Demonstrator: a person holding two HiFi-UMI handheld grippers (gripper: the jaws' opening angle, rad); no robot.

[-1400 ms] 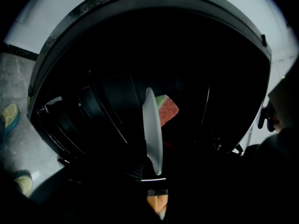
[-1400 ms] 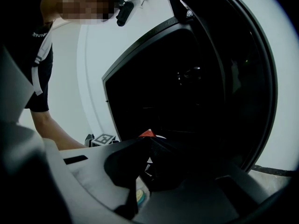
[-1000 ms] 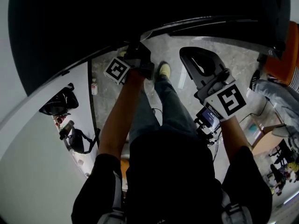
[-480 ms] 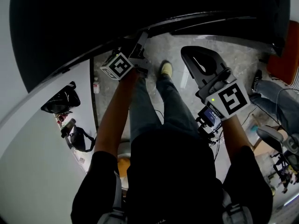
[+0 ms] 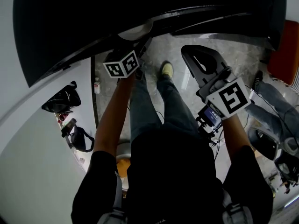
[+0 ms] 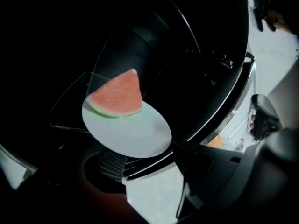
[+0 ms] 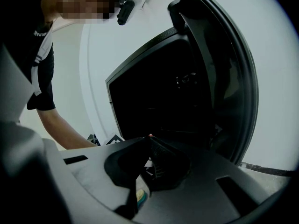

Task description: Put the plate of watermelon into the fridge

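**A:** Your left gripper (image 6: pixel 140 166) has its jaws clamped on the near rim of the white plate (image 6: pixel 135 136). You are holding it out in front of the dark, open fridge (image 6: pixel 154 36).

**B:** The plate carries 1 red wedge of watermelon (image 6: pixel 117 96) on its far half. The green rind faces back toward your gripper.

**A:** A clear shelf (image 6: pixel 70 113) shows behind and below the plate. I cannot tell whether the plate touches it. The fridge door (image 6: pixel 236 101) stands open at the plate's right.

**B:** Your right gripper (image 7: pixel 149 141) has its 2 jaws pressed together with nothing between them. It points toward the fridge opening, well apart from the plate.

**A:** In the head view you hold that gripper over the grey floor (image 5: pixel 238 52), beside your legs. Your left arm reaches up to the fridge's edge.
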